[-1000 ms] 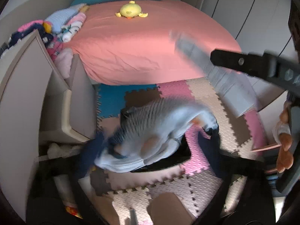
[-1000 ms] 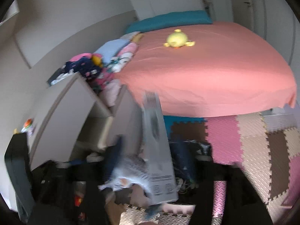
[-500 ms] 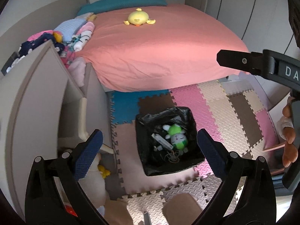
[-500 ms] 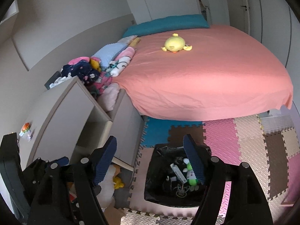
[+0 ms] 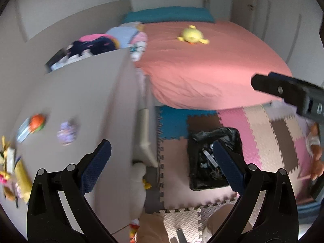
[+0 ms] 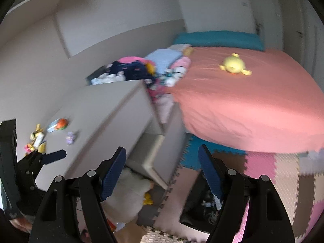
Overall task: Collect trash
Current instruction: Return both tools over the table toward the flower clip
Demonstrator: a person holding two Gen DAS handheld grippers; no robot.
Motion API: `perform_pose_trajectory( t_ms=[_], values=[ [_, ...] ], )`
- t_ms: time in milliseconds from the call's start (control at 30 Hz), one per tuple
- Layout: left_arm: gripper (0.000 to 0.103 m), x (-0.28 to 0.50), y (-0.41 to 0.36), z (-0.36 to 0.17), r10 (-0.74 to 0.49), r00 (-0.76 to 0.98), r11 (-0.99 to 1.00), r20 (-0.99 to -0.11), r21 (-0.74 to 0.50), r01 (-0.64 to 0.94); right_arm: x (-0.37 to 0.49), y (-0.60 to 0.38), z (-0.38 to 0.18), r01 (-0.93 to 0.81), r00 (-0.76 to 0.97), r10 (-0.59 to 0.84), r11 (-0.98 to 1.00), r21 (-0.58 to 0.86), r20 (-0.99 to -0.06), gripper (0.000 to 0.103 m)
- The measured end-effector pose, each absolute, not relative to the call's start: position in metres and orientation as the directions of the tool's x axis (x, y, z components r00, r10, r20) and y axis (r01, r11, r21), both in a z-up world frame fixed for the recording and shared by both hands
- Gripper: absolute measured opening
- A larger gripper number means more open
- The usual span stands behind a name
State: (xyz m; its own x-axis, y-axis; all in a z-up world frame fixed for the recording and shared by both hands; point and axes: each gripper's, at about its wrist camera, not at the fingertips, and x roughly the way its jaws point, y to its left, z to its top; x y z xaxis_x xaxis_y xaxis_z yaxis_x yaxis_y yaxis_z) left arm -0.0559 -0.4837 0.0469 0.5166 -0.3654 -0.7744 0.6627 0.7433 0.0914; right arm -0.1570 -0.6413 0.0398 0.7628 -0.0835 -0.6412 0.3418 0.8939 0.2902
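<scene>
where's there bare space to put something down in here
Most of the pink bed is bare around the yellow plush. The grey cabinet top is free toward its far end; its near left corner is crowded with small toys. Floor mats left of the bin are bare.

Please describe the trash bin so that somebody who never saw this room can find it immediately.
Start from the big bed with the salmon-pink sheet. On the puzzle foam floor mat just past the bed's near edge stands the trash bin, close to the grey cabinet. It is the only black thing on the pastel tiles: square, lined with a shiny black bag, with small litter inside.
</scene>
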Motion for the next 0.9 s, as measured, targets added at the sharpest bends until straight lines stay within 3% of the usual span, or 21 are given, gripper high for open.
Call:
perform_pose_trajectory(
  t_ms=[367, 700, 900],
  values=[
    [0.097, -0.012, -0.341, 0.062, -0.232, 0.62, 0.891, -0.75, 0.091, 0.445, -0.072, -0.53, 0.061, 0.133, 0.776, 0.065, 0.956, 0.263, -0.628, 0.074],
    [0.097, 0.013, -0.212, 0.063, -0.08, 0.658, 0.976, -0.749, 0.075, 0.204, 0.017, -0.44, 0.037, 0.02, 0.7, 0.104, 0.986, 0.164, -0.707, 0.074],
    [0.097, 0.026, -0.154, 0.058, -0.018, 0.645, 0.994, -0.764, 0.054, 0.092, 0.055, -0.416, 0.016, 0.006, 0.64, 0.046, 0.998, 0.065, -0.767, 0.061]
  ],
)
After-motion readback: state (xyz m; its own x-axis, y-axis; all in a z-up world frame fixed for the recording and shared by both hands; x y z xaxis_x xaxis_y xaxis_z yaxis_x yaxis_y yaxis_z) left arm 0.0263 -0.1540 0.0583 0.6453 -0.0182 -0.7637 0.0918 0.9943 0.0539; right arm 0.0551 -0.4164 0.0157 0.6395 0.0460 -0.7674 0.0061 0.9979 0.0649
